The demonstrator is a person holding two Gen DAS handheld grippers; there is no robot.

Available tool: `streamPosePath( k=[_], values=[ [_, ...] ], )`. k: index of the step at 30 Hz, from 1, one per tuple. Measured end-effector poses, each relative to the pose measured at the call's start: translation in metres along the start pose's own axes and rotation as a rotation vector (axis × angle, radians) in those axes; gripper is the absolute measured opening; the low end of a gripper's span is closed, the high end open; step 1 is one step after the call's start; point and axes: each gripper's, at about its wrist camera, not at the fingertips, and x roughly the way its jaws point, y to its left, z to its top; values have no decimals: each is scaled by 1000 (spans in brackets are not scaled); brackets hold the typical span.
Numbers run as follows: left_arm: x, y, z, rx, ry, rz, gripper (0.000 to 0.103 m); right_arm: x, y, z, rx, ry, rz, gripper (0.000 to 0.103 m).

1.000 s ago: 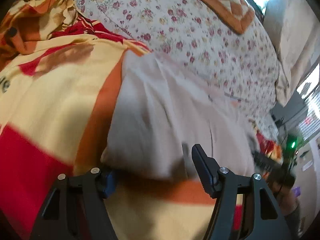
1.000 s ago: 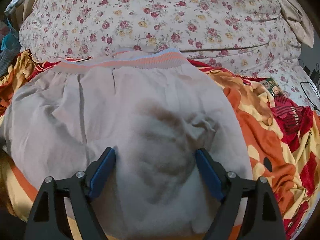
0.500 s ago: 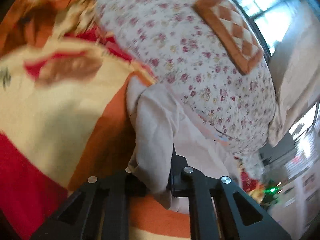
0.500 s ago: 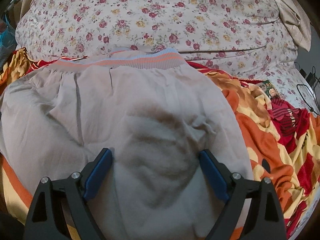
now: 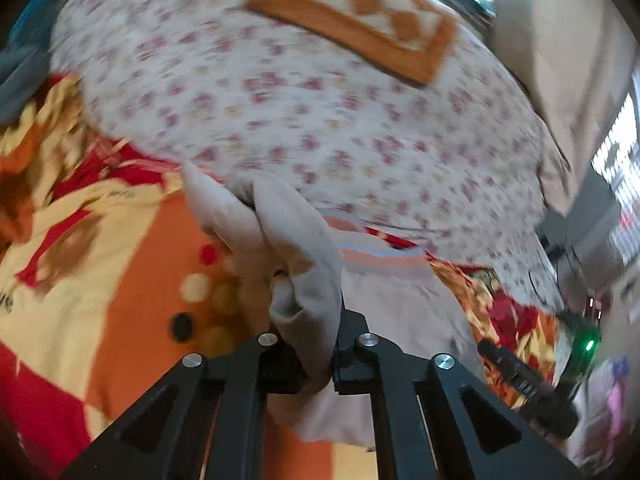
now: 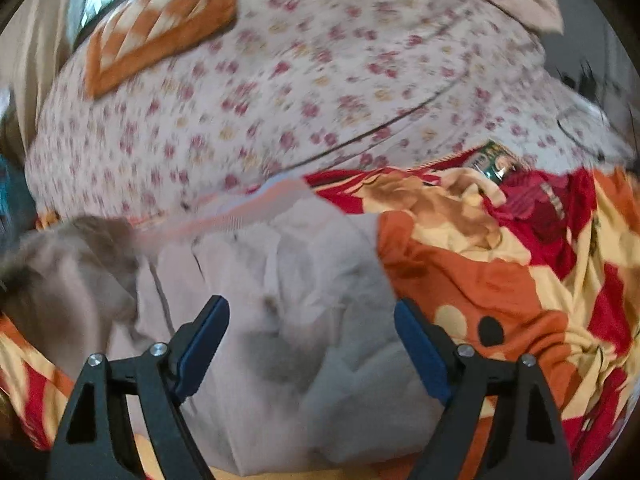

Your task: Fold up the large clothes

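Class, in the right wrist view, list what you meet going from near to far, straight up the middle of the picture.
right gripper → beige garment → its striped waistband → floral quilt

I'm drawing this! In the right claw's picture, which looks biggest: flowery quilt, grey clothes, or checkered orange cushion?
As they look:
1. Flowery quilt
2. Grey clothes, though they're nearest the camera
3. Checkered orange cushion, though it's farthest
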Motion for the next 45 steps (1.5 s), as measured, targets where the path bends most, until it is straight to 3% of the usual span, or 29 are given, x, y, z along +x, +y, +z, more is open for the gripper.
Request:
streamPosePath(
  k=[3, 12, 19, 25, 31, 45],
  values=[
    [12, -29, -15, 39, -14, -41, 1, -8, -19, 2, 53, -2, 12, 88],
    [49, -65, -41, 118, -31, -122, 0, -19, -66, -6, 106, -1, -6, 86],
    [65, -88, -57, 221, -6, -106, 0, -11, -81, -5, 153, 24, 14, 85],
    [81, -100, -73, 301, 44, -27, 0, -5, -68, -2, 126, 31, 42, 84],
    [86, -102, -79, 316, 55, 1, 0, -4, -60, -2, 108, 28, 59, 84],
    [82, -103, -78, 306, 42, -14, 0, -4, -62, -3, 107, 31, 46, 82]
  ],
)
